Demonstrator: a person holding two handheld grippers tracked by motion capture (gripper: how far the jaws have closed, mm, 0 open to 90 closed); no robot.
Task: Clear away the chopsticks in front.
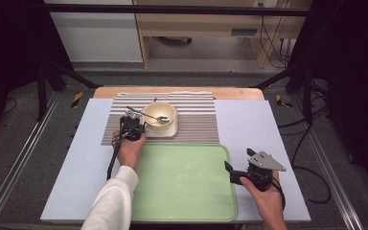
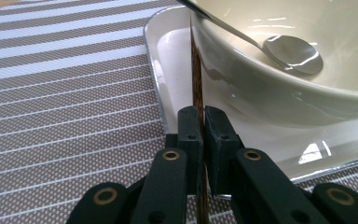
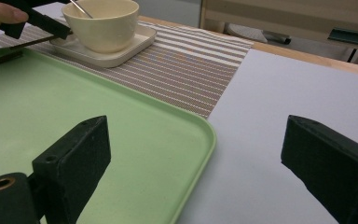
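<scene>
Gripping a thin dark-brown wooden stick (image 2: 196, 84), probably a chopstick, the left gripper (image 2: 200, 122) has its fingers (image 2: 189, 133) pressed together on the shaft, which runs edge-on between them. The stick lies along the inner left rim of the cream square ceramic saucer (image 2: 168, 60), just beside the wall of the cream round bowl (image 2: 279, 88) that stands on the saucer. The low, near-level grasp probably serves to lift the stick off the saucer without tipping the bowl. A silver metal spoon (image 2: 291, 53) rests inside the bowl, its handle leaning over the rim above the stick; whether the two touch cannot be told.

The saucer sits on the brown-and-white striped woven placemat (image 1: 196, 120). Left of the saucer the mat is bare and gives room to draw the stick sideways. The pale-green plastic tray (image 1: 187, 182) lies near the mat's front edge, open and flat, a likely place to set things down.

The right gripper (image 1: 242, 171) hovers with fingers (image 3: 74, 154) spread wide over the tray's right rim and the pale-blue worktop (image 1: 249, 120), well apart from the bowl.
</scene>
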